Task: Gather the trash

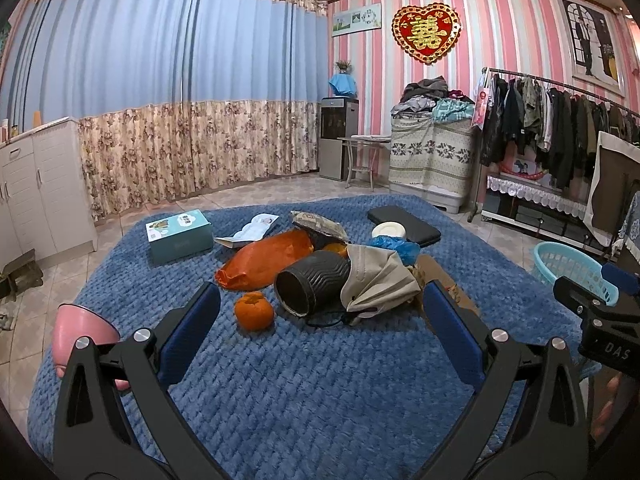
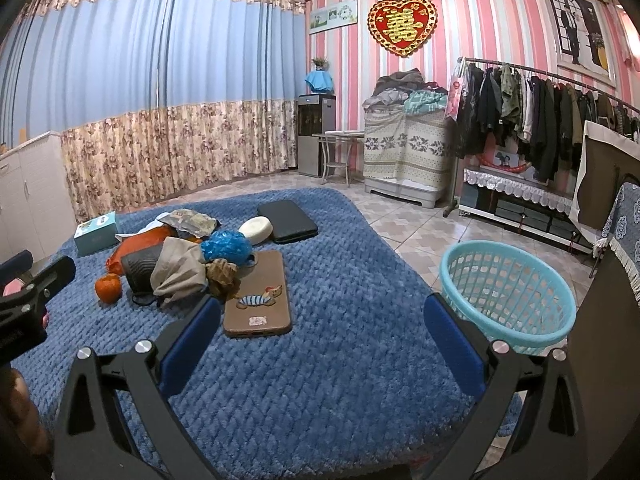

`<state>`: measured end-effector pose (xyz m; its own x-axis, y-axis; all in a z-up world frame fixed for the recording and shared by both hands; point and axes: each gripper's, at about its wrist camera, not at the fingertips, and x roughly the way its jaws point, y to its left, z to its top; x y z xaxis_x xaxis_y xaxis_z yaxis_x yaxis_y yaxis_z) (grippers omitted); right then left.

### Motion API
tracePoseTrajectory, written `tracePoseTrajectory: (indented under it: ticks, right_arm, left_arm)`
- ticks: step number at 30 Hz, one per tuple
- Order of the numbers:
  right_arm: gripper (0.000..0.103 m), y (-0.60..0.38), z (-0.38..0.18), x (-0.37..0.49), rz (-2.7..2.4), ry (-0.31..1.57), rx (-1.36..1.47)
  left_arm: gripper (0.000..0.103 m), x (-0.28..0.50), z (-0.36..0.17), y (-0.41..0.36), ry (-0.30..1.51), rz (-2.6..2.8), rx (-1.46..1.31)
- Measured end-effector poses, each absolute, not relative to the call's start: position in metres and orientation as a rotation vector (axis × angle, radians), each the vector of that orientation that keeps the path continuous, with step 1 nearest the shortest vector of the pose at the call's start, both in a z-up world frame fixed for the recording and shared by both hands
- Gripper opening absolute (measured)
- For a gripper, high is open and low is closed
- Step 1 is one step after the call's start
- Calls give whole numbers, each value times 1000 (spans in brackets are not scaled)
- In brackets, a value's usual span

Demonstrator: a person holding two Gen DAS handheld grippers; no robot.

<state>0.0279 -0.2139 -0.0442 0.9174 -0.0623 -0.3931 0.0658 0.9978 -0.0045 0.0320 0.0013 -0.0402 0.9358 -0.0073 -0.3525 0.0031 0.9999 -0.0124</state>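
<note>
Nearest us, both sets of fingers were spread wide w/ nothing btwn them, the left gripper (image 1: 320, 320) hovering over the blue blanket (image 1: 320, 400) short of the pile and the right gripper (image 2: 322, 326) btwn the brown phone case (image 2: 258, 294) and the basket. Mid-blanket, the trash lay uncollected: orange bag (image 1: 266, 258), crumpled beige paper (image 1: 378, 278), brown scrap (image 2: 222, 274), blue plastic wad (image 2: 226, 246), mixed w/ a tangerine (image 1: 254, 312) and a tipped black cup (image 1: 310, 282). The turquoise basket (image 2: 506, 292) off the blanket's right edge looked empty, so we judged the job barely begun, approx. everything left.
</note>
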Motion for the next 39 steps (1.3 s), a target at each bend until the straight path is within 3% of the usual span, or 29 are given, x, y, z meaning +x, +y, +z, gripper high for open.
tracePoseTrajectory:
  ticks: [39]
  right_arm:
    - [99, -218, -56, 46, -93, 440, 3]
  left_arm:
    - [98, 45, -46, 15, 384, 4, -28]
